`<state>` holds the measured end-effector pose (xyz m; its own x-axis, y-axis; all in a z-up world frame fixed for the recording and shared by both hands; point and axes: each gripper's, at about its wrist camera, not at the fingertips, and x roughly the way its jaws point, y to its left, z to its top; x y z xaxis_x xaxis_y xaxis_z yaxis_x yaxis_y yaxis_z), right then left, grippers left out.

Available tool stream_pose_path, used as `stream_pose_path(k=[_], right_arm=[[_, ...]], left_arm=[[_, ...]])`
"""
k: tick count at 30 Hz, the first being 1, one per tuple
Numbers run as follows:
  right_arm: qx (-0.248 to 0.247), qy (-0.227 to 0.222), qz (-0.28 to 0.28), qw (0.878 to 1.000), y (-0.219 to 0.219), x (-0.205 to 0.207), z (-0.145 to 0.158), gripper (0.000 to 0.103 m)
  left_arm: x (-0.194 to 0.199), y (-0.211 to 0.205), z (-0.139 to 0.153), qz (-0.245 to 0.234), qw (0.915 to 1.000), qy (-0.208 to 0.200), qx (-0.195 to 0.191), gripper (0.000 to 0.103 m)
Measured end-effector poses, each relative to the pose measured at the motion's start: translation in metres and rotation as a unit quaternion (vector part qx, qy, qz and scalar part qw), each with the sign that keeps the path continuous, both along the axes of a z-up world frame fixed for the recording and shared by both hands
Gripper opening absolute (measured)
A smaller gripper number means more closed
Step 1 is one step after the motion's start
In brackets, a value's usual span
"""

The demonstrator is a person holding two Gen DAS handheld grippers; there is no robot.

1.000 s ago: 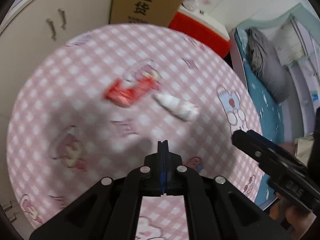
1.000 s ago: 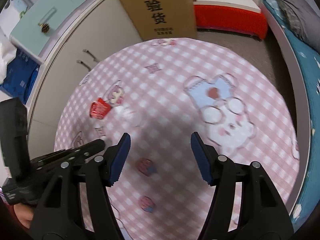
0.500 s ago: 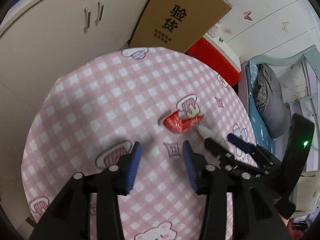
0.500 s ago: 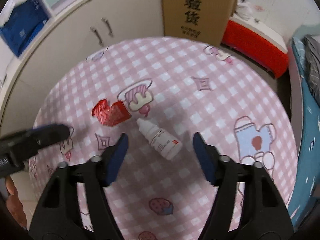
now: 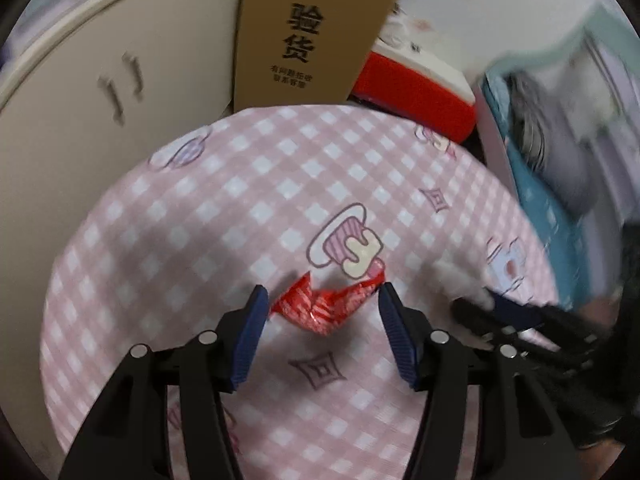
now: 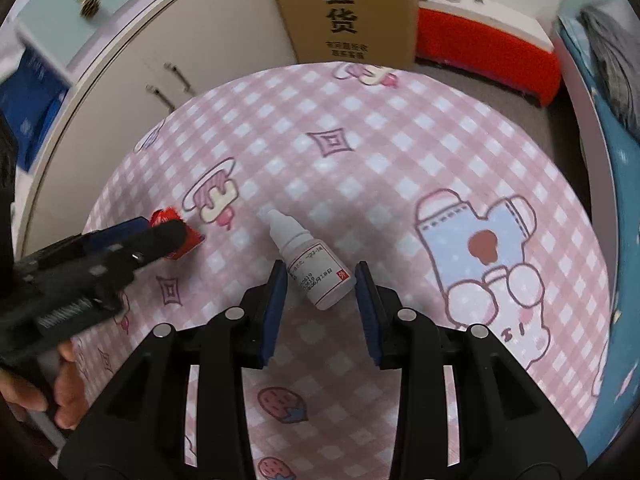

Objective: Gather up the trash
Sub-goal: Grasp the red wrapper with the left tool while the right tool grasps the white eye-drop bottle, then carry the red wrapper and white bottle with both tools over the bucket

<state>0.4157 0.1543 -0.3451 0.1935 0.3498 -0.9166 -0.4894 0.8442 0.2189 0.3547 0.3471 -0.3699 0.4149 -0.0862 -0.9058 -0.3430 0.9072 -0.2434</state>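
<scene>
A crumpled red wrapper (image 5: 326, 306) lies on the round table with a pink checked cloth (image 5: 200, 216). My left gripper (image 5: 322, 300) is open, its jaws on either side of the wrapper. A small white dropper bottle (image 6: 310, 264) lies on its side on the cloth. My right gripper (image 6: 322, 276) is open, its jaws flanking the bottle's base without visibly pressing it. In the right wrist view the left gripper's fingers (image 6: 132, 236) hide most of the wrapper (image 6: 188, 240). In the left wrist view the bottle (image 5: 460, 280) is a white blur by the right gripper's fingers (image 5: 512, 308).
A tall brown cardboard box (image 6: 348, 12) stands behind the table, next to a red and white box (image 6: 488, 48). Cream cabinet doors (image 5: 80, 92) are at the left. A bed with a teal sheet (image 6: 616, 128) runs along the right.
Both grippers have moved forward and down. The left one has opened wider around the wrapper. The right one has narrowed around the bottle.
</scene>
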Motion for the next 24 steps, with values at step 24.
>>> stream_pose_path(k=[24], right_arm=[[0.068,-0.006,-0.031,0.997,-0.042,0.003,0.063,0.034]], left_arm=[[-0.001,-0.057,0.076,-0.031,0.9988,-0.037,-0.001,0.018]])
